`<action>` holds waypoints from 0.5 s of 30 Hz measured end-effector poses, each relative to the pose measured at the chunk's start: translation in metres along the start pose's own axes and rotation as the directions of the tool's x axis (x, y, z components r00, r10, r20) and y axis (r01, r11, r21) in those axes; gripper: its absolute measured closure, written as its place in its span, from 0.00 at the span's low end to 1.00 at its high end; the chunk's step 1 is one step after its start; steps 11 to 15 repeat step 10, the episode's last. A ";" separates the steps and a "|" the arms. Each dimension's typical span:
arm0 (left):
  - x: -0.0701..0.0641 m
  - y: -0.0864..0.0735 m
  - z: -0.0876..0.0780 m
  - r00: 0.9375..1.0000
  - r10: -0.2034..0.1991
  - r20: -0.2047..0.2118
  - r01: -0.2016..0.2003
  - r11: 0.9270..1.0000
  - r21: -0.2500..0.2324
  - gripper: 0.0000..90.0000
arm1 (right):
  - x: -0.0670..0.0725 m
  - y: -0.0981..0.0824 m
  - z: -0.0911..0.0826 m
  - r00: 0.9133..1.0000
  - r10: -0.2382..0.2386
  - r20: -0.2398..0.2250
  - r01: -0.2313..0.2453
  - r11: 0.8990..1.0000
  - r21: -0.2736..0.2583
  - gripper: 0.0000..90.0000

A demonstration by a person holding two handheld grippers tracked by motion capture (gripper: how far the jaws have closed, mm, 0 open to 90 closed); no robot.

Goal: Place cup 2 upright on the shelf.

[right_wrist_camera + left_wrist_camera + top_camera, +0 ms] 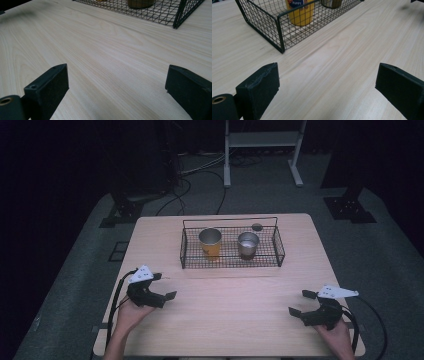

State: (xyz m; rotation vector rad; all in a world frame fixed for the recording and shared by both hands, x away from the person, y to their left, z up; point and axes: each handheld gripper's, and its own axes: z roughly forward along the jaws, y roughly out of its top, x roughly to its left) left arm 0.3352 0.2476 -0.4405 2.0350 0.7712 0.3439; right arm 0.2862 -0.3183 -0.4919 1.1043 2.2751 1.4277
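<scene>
A pale, fine-grained wooden table (225, 320) stands on grey floor in a dark room. At the lower left and lower right of the high view, the left gripper (166, 286) and right gripper (300, 302) hover, each with black jaws wide apart. Farther back, at centre, a black wire basket (182, 255) holds a yellow cup (210, 243) left of a metal cup (248, 244).

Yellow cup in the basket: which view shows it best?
The high view: the yellow cup stands whole and upright in the wire basket. The left gripper view shows its lower body through mesh; the right gripper view catches only its base.
</scene>
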 end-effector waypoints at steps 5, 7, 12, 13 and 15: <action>-0.002 -0.004 0.002 1.000 -0.010 0.007 0.010 1.000 -0.005 0.05 | 0.000 0.000 0.000 1.000 -0.001 0.000 0.001 1.000 -0.002 0.04; -0.003 -0.005 0.002 1.000 -0.011 0.010 0.011 1.000 -0.009 0.05 | 0.000 0.000 0.000 1.000 -0.001 0.000 0.001 1.000 -0.003 0.04; -0.006 -0.005 0.002 1.000 -0.002 0.008 0.002 1.000 -0.004 0.05 | 0.001 0.000 0.000 1.000 0.001 -0.001 -0.001 1.000 -0.005 0.04; -0.006 -0.005 0.002 1.000 -0.002 0.008 0.002 1.000 -0.004 0.05 | 0.001 0.000 0.000 1.000 0.001 -0.001 -0.001 1.000 -0.005 0.04; -0.006 -0.005 0.002 1.000 -0.002 0.008 0.002 1.000 -0.004 0.05 | 0.001 0.000 0.000 1.000 0.001 -0.001 -0.001 1.000 -0.005 0.04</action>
